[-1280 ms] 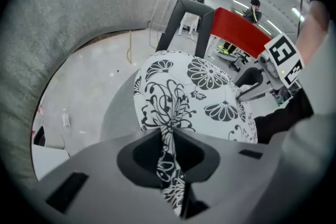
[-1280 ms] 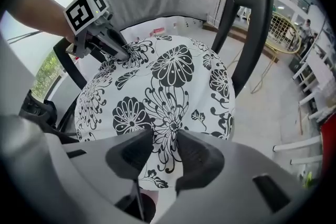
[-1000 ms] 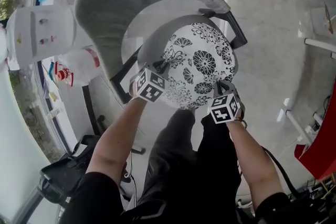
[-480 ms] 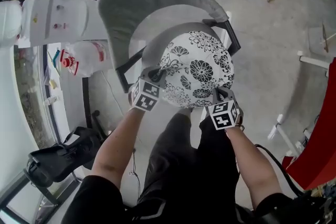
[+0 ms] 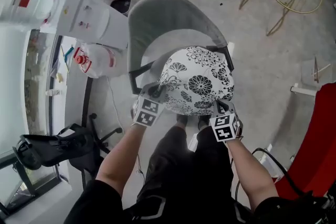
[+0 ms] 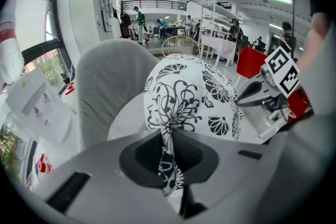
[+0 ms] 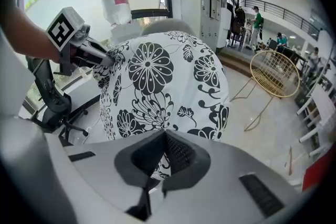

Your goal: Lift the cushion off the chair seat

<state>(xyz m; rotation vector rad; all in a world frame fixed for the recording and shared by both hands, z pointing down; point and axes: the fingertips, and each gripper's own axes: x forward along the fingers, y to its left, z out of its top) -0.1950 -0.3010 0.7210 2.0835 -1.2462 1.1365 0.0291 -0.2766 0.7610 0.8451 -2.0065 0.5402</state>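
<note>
Two grippers hold the round white cushion with black flower print point(image 5: 197, 81) by its near edge. The left gripper point(image 5: 156, 91) and right gripper point(image 5: 221, 106) each have their jaws pinched tight on the fabric. The cushion hangs just above the seat of the grey upholstered chair point(image 5: 157, 23).

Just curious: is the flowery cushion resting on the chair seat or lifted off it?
Lifted off: left claw and right claw hold the cushion above the bare seat.
</note>
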